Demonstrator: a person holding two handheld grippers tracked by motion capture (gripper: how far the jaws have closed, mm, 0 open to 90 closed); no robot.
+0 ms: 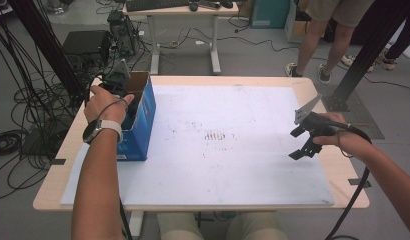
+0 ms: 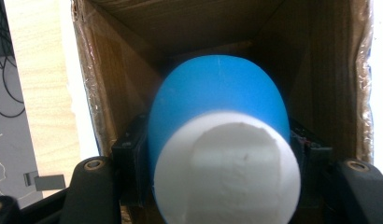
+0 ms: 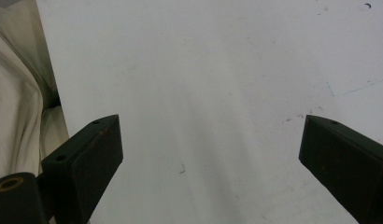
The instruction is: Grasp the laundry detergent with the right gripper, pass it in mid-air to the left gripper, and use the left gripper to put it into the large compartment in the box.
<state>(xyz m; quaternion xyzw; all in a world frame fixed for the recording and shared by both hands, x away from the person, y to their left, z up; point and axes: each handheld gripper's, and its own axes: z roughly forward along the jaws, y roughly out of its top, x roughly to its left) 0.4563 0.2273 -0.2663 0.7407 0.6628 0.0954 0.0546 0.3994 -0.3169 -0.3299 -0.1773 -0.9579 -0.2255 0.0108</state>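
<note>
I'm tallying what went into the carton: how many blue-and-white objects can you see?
1. The blue-and-white object is clamped in the left gripper, over the open cardboard box at the table's left. The box's bottom is hidden, so more may lie inside.

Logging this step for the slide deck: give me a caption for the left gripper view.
Left gripper clamps a blue-and-white foam cylinder inside the open brown cardboard box.

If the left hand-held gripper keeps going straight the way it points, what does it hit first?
Probably the inside of the cardboard box: the left hand-held gripper, shut on the blue-and-white object, points into its opening; depth is unclear.
</note>
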